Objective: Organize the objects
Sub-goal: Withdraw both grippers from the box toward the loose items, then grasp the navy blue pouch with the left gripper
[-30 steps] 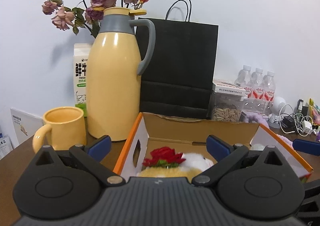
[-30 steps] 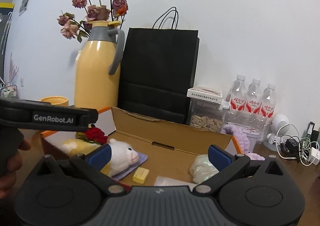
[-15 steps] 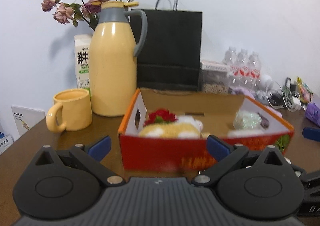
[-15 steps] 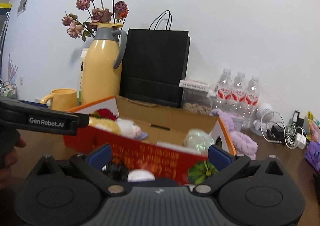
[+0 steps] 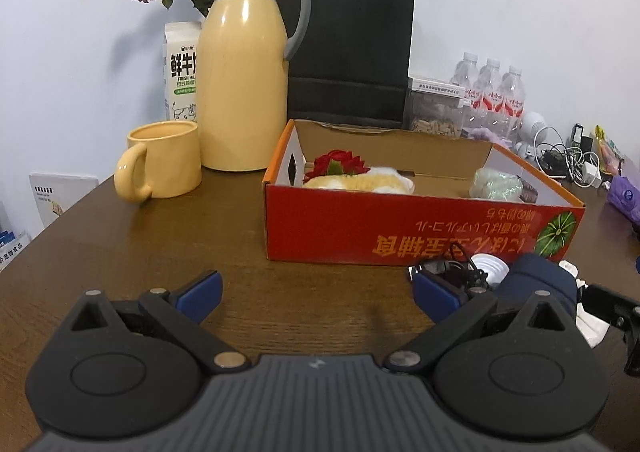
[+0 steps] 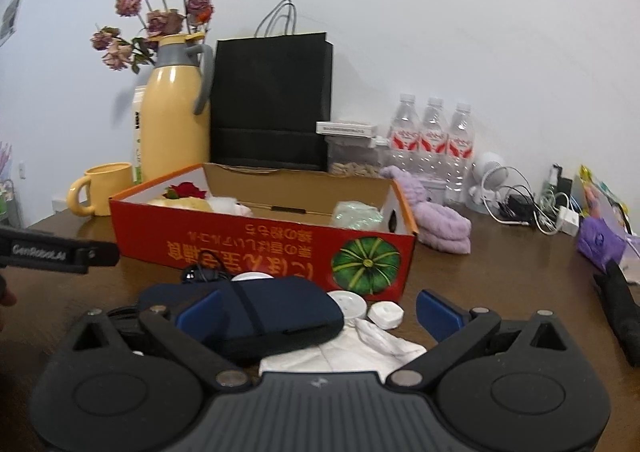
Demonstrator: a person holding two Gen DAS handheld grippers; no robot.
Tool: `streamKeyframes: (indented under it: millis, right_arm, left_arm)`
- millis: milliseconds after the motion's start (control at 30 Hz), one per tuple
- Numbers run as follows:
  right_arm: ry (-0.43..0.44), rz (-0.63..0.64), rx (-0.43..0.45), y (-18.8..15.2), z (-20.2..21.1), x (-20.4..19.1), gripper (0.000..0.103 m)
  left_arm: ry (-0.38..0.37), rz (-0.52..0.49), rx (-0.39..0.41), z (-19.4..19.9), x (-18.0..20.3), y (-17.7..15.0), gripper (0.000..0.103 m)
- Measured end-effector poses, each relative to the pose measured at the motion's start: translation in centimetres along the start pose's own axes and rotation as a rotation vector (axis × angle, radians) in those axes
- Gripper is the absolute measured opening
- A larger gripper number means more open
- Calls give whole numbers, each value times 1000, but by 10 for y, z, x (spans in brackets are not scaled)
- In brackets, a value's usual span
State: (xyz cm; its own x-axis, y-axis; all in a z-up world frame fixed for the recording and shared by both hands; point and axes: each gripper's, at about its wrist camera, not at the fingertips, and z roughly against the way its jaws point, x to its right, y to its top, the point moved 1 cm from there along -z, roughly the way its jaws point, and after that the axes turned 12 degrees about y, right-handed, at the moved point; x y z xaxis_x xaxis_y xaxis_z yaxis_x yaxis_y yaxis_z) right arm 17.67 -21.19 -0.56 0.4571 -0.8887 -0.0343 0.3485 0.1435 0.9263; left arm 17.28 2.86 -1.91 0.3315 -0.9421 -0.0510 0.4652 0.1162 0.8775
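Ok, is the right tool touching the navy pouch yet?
Cannot tell. In the right wrist view the right tool is open, its left fingertip overlapping the navy pouch; the overlap hides any contact or gap.

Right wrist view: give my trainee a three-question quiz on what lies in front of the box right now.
1. True or false: the navy pouch lies on the table in front of the red cardboard box, not inside it.
2. Which is already inside the box? A) yellow mug B) plush toy with a red flower C) lilac towel
3. Fill in: the right gripper is ___, its left finger in front of the pouch.

Key:
1. True. The pouch lies beside white round pieces and a white cloth.
2. B. The mug stands left of the box, the towel right.
3. Open; the left gripper is open too, over bare table.
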Motion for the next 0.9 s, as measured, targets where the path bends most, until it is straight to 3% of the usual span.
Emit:
streamKeyframes:
  millis: [500,900]
  right_arm:
    - [-13,-14,-24,-3,-1,4,103]
    - [-31,-125,-86,-4,-10,61,103]
  left_arm:
    - [4,-7,-16,6,-2,-6,103]
    - [-143,-86,-27,23,38,11,103]
